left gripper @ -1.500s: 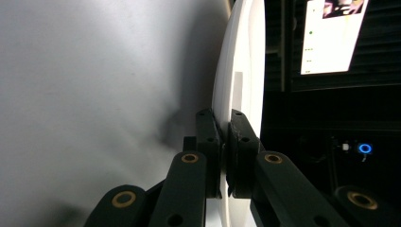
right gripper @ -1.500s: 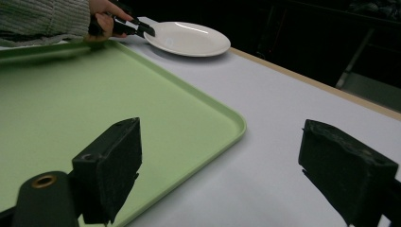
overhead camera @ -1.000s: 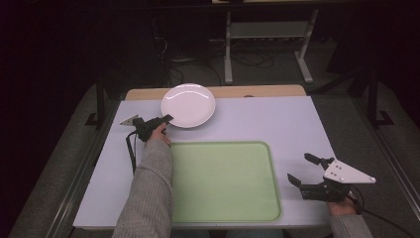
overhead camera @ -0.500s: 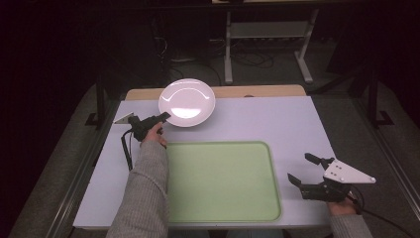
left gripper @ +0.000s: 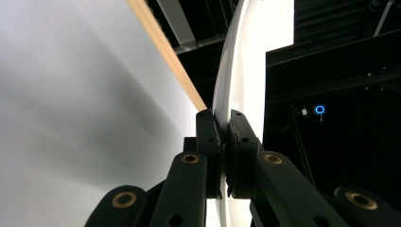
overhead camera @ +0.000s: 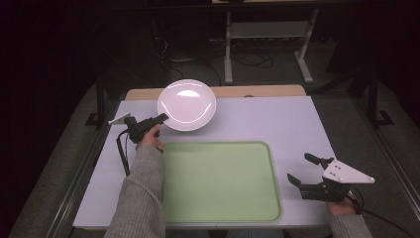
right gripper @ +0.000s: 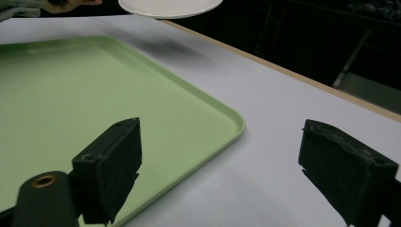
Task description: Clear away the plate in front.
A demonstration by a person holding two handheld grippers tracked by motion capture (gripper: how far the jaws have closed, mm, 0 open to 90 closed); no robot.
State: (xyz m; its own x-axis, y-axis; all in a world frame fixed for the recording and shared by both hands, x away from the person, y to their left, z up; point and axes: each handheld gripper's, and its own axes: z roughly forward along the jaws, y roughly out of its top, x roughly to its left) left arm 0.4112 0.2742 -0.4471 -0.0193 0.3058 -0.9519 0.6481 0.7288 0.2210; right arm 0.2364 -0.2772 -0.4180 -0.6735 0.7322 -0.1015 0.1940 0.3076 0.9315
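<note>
A: Start at the left. What worries you there?

B: The left gripper (overhead camera: 158, 120) has its jaws clamped on the rim of the white plate (overhead camera: 186, 104), near the far left corner of the table (overhead camera: 297, 124). It pinches only the edge, and the plate looks lifted and tipped, its far side out over the table's far edge. In the left gripper view the rim sits between the two pads with little depth of bite.

A: So it could slip?

B: That is my guess. A smooth rim held at one point lets the plate's weight lever against the pads; it might swivel or slide out and land on the table or go past the far edge.

A: And the middle?

B: The green tray (overhead camera: 220, 181) lies flat along the near edge, with nothing in it. The plate holds nothing either. If the plate is meant for the tray, catching the raised rim on the way in could jar it loose.

A: The right side?

B: The right gripper (overhead camera: 305, 172) rests near the near right corner, jaws spread wide and holding nothing, just beside the tray's right edge.
</note>
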